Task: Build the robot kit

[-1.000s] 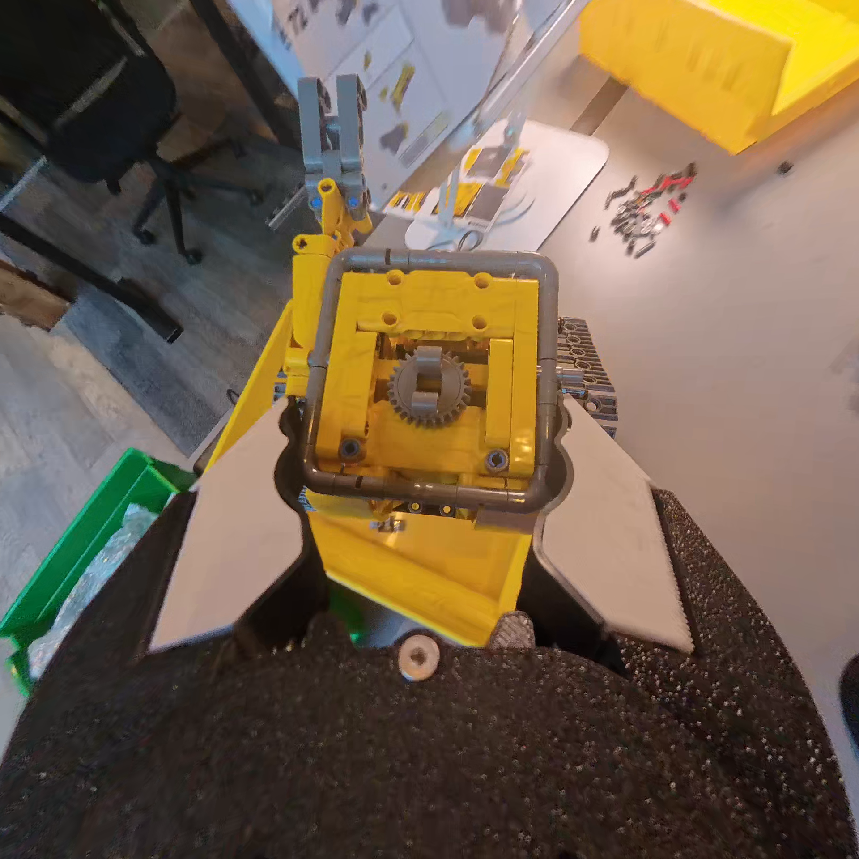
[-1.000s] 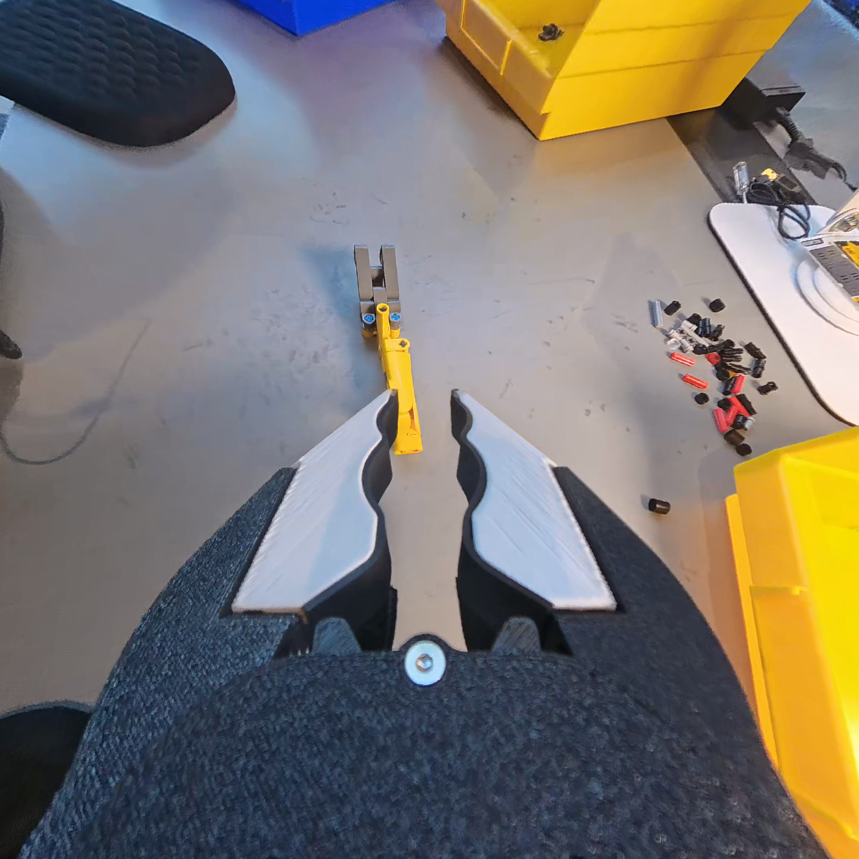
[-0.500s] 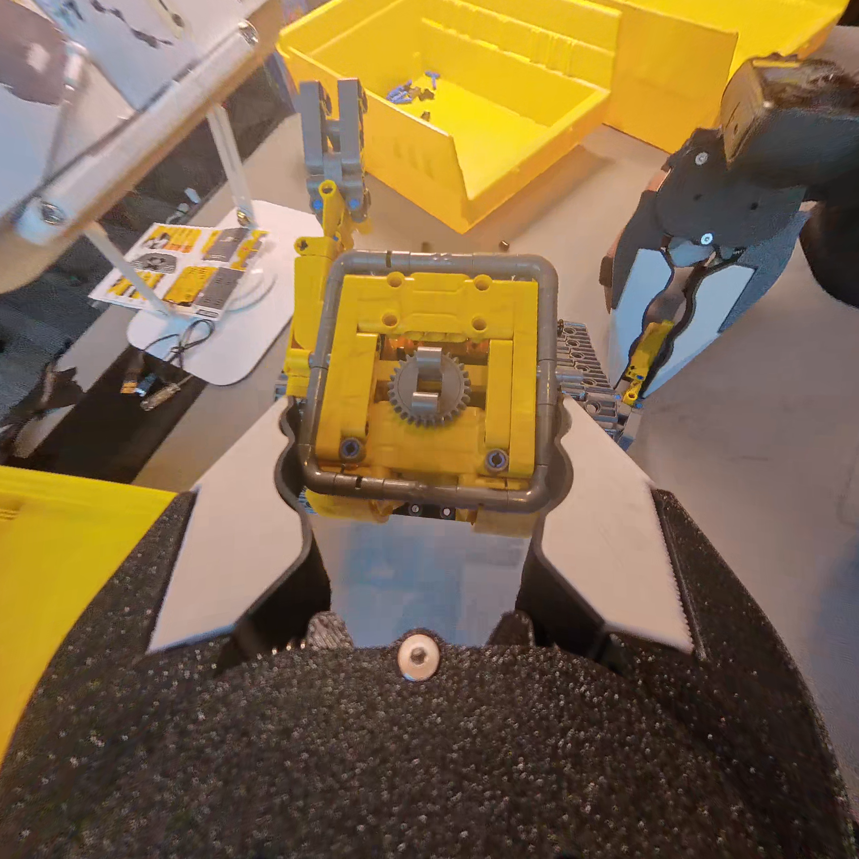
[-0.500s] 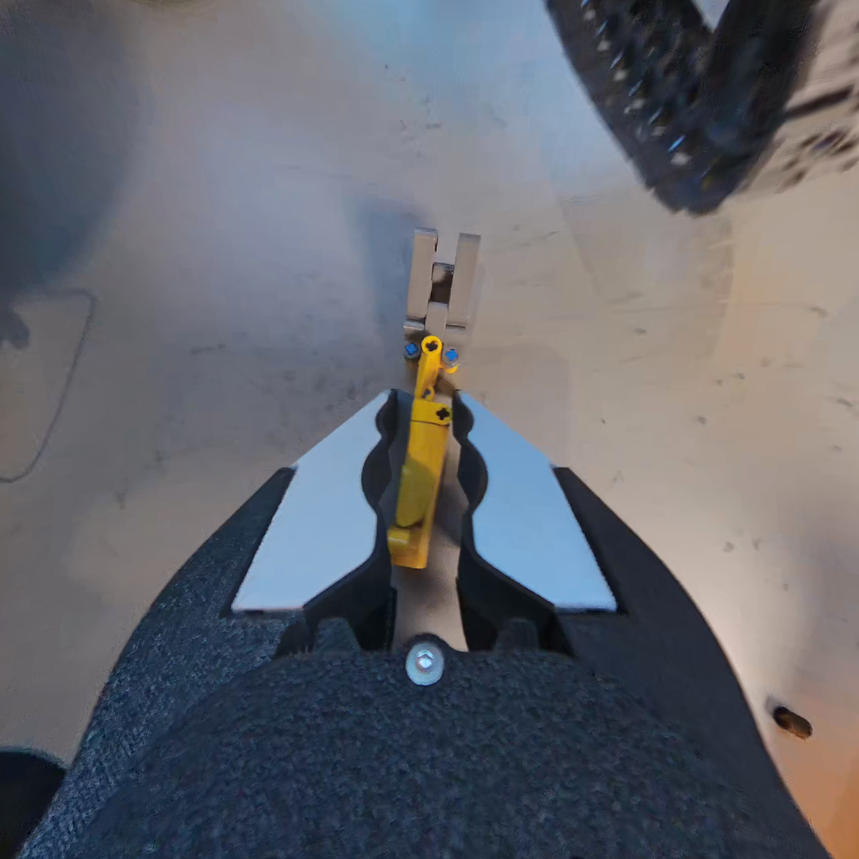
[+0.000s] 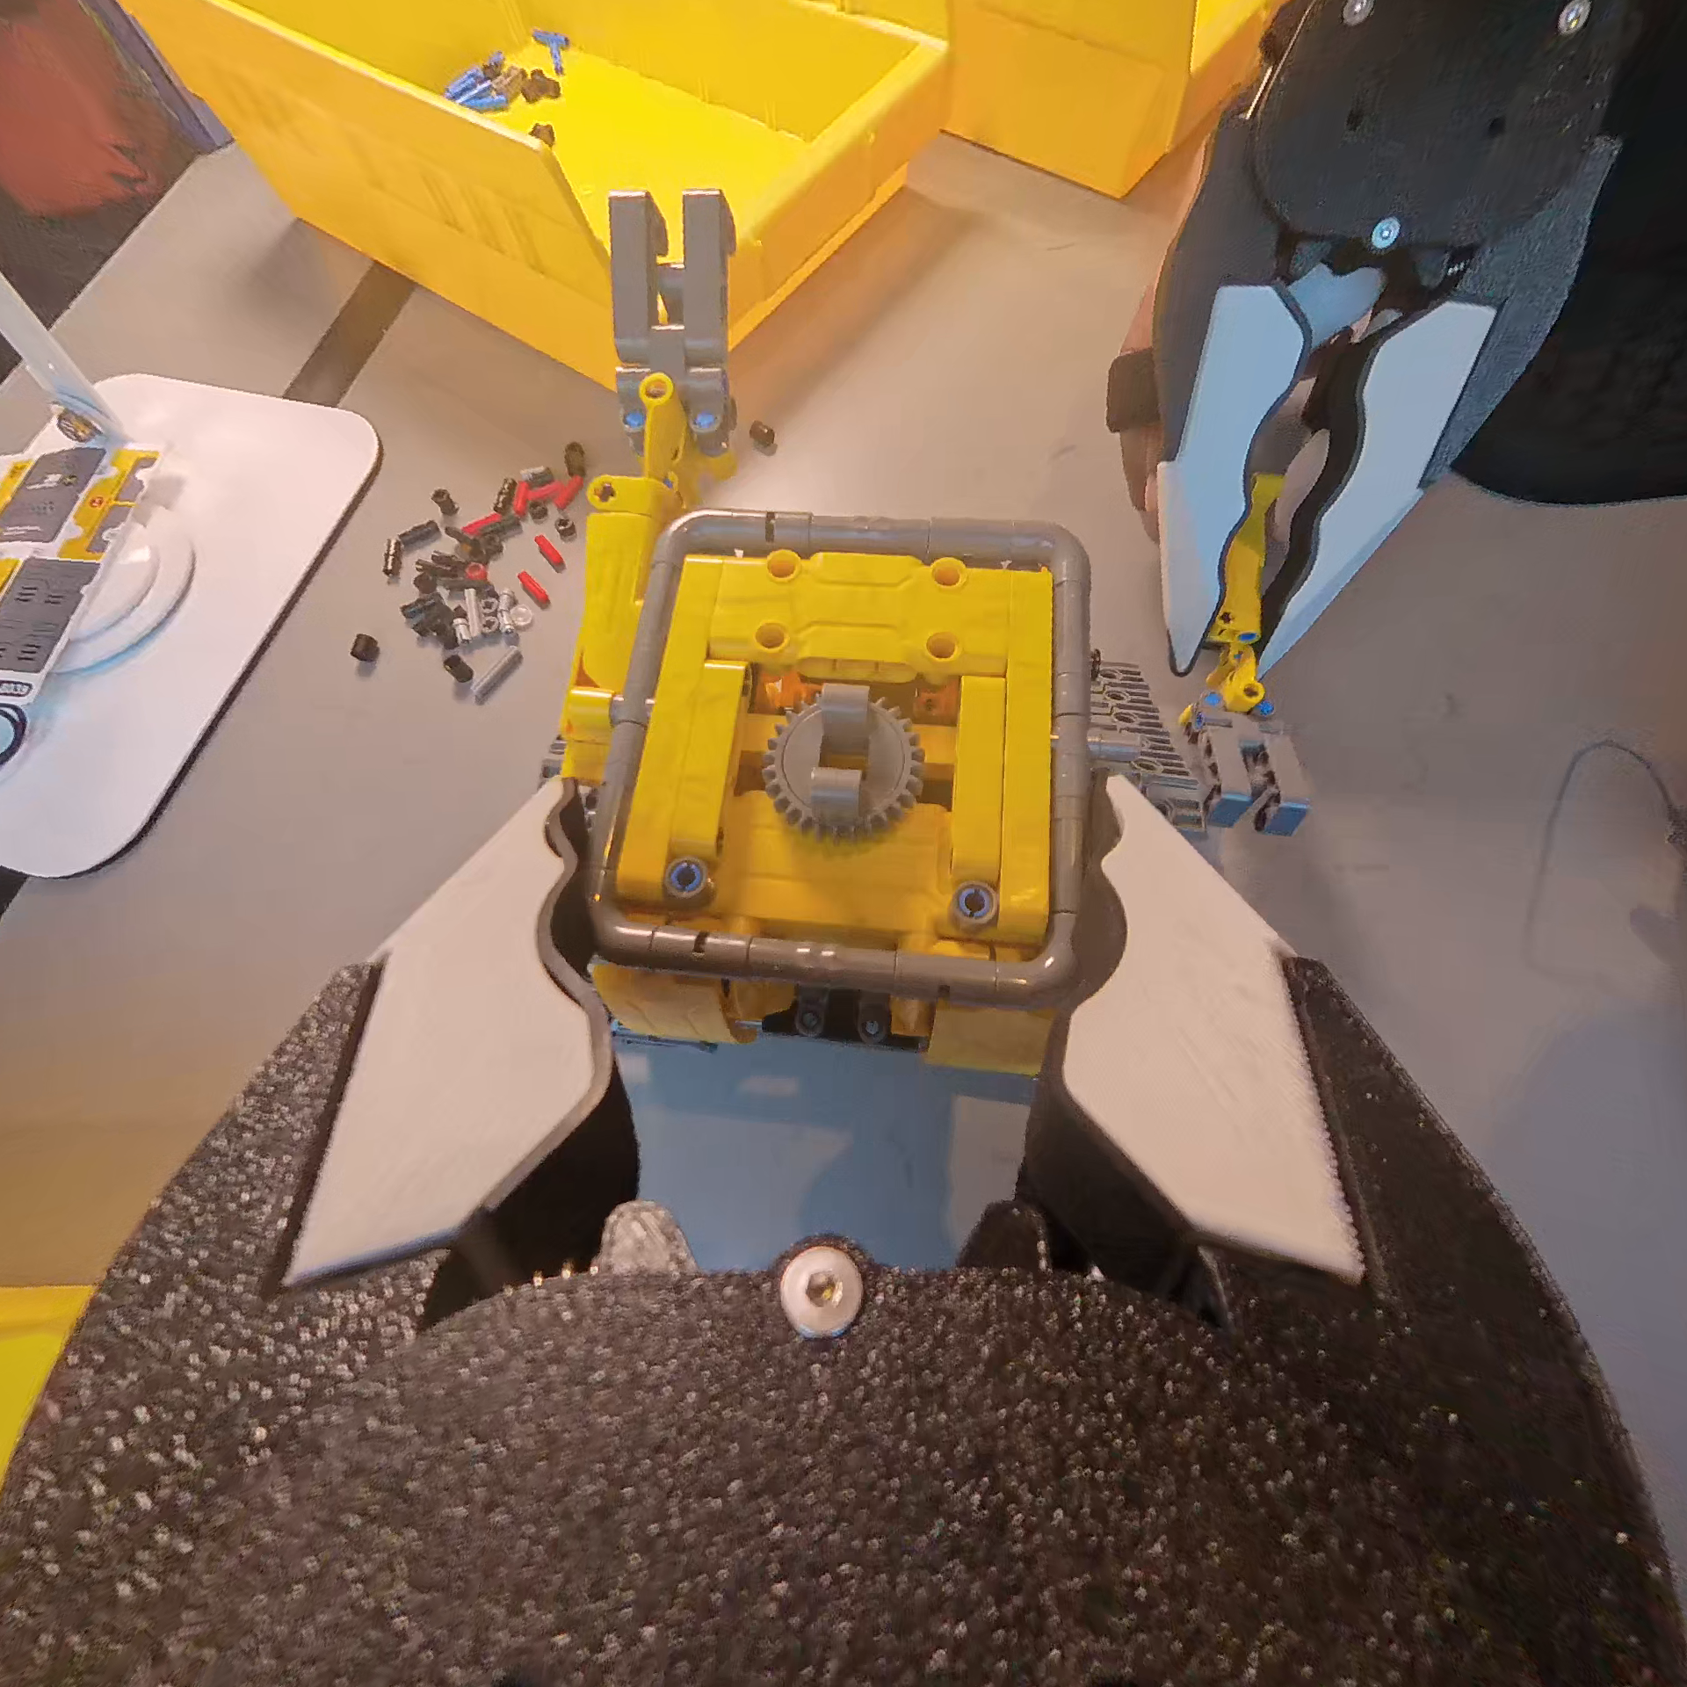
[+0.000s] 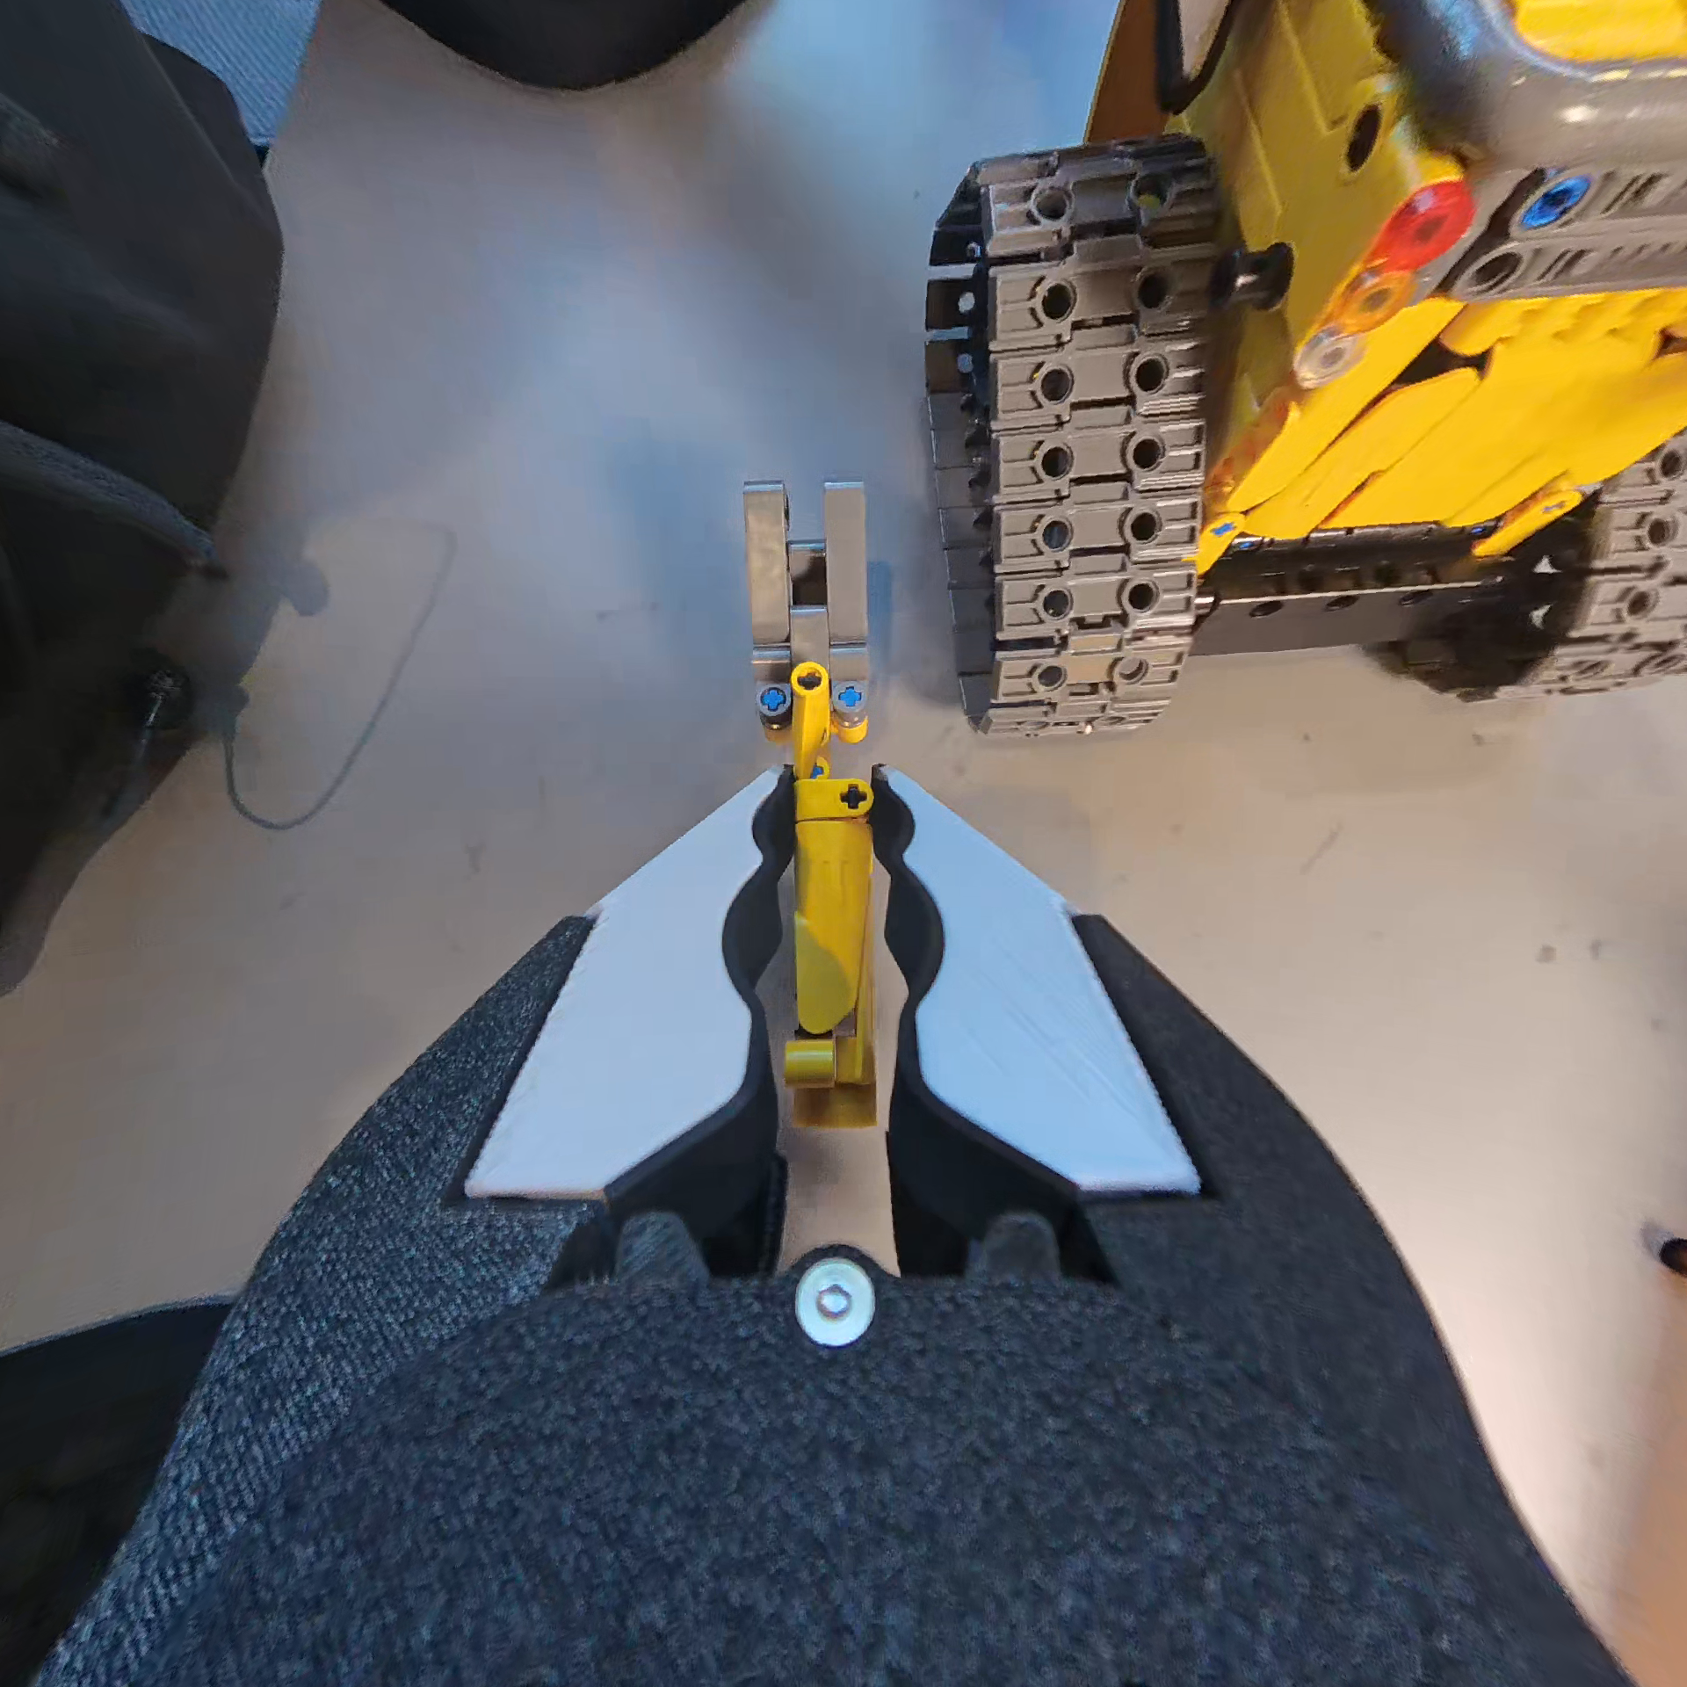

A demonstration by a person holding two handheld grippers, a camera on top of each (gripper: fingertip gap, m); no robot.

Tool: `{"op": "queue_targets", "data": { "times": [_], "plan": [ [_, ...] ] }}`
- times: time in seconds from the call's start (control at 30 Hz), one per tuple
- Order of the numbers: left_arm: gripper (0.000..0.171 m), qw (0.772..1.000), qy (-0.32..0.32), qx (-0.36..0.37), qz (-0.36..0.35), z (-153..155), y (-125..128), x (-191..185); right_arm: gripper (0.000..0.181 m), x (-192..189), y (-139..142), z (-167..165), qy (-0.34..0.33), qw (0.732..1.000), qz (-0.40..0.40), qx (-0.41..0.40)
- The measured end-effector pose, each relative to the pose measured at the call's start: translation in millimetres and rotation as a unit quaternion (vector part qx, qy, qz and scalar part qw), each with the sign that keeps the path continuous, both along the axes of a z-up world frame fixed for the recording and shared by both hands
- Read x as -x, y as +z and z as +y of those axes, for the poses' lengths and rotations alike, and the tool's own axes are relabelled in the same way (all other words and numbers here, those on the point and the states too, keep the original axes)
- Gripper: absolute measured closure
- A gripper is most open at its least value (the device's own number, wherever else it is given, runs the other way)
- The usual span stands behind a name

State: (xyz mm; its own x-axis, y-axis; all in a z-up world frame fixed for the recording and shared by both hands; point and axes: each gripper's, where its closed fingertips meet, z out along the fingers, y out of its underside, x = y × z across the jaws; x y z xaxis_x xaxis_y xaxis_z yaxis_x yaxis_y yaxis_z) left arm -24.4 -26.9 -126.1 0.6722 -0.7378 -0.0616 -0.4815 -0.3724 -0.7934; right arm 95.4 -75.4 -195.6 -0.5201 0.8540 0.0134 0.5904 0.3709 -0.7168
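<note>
My left gripper (image 5: pixel 833 790) is shut on a yellow brick-built tracked vehicle (image 5: pixel 840 730), with its fingers against the grey frame around a grey gear. A yellow arm with a grey fork end (image 5: pixel 671 301) sticks out from the vehicle's far left. My right gripper (image 6: pixel 829 776) is shut on a second yellow arm piece (image 6: pixel 829 913). That piece's grey fork end (image 6: pixel 808 584) pokes out past the fingertips, just left of the vehicle's grey track (image 6: pixel 1077 438). In the left wrist view the right gripper (image 5: pixel 1223 671) points down at the vehicle's right side.
Yellow bins (image 5: pixel 639 137) stand at the back of the grey table. A pile of small black and red pins (image 5: pixel 484 566) lies left of the vehicle. Beside it is a white stand base holding a booklet (image 5: pixel 183 593). A thin cable (image 6: pixel 347 685) lies at the left.
My left gripper swung the vehicle from over the table's edge back over the table. My right gripper closed on the yellow arm piece and carried it beside the vehicle's track.
</note>
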Motion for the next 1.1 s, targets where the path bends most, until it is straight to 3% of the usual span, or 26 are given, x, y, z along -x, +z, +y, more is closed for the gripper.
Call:
{"op": "queue_targets", "data": {
  "times": [0.17,0.3,0.4,0.5,0.57,0.63,0.73,0.9,1.0,1.1],
  "plan": [
    [0.064,0.999,0.007,-0.005,-0.043,-9.1,4.9,5.0,0.166,0.4,-1.8,-2.4,0.001,1.0,0.001,0.0],
    [0.066,0.996,0.028,-0.041,-0.075,-20.4,24.8,19.2,0.165,-0.7,-1.7,-1.5,-0.001,1.0,-0.001,0.002],
    [0.08,0.991,0.05,-0.077,-0.093,-35.0,45.3,28.1,0.166,1.0,3.0,0.9,-0.02,1.0,0.006,0.005],
    [0.094,0.989,0.044,-0.087,-0.107,-61.7,50.7,14.6,0.165,6.2,23.1,1.2,-0.048,0.998,0.041,0.031],
    [0.107,0.988,0.041,-0.08,-0.125,-77.8,45.8,-3.1,0.165,11.4,46.5,-0.4,-0.07,0.992,0.086,0.069],
    [0.109,0.986,0.027,-0.061,-0.153,-91.2,37.8,-25.9,0.165,17.3,74.2,-1.0,-0.095,0.979,0.136,0.118],
    [0.118,0.975,0.006,-0.048,-0.217,-99.2,39.7,-60.3,0.165,27.2,116.7,1.6,-0.139,0.944,0.206,0.216],
    [0.117,0.958,0.002,-0.051,-0.281,-81.3,56.2,-100.3,0.166,38.2,178.8,17.7,-0.189,0.828,0.304,0.432],
    [0.116,0.94,0.005,-0.023,-0.341,-63.1,66.8,-114.2,0.166,43.8,189.2,27.7,-0.208,0.774,0.324,0.503],
    [0.123,0.919,0.008,-0.007,-0.393,-44.9,78.1,-116.5,0.166,48.9,184.6,27.2,-0.22,0.765,0.338,0.502]
  ]
}}
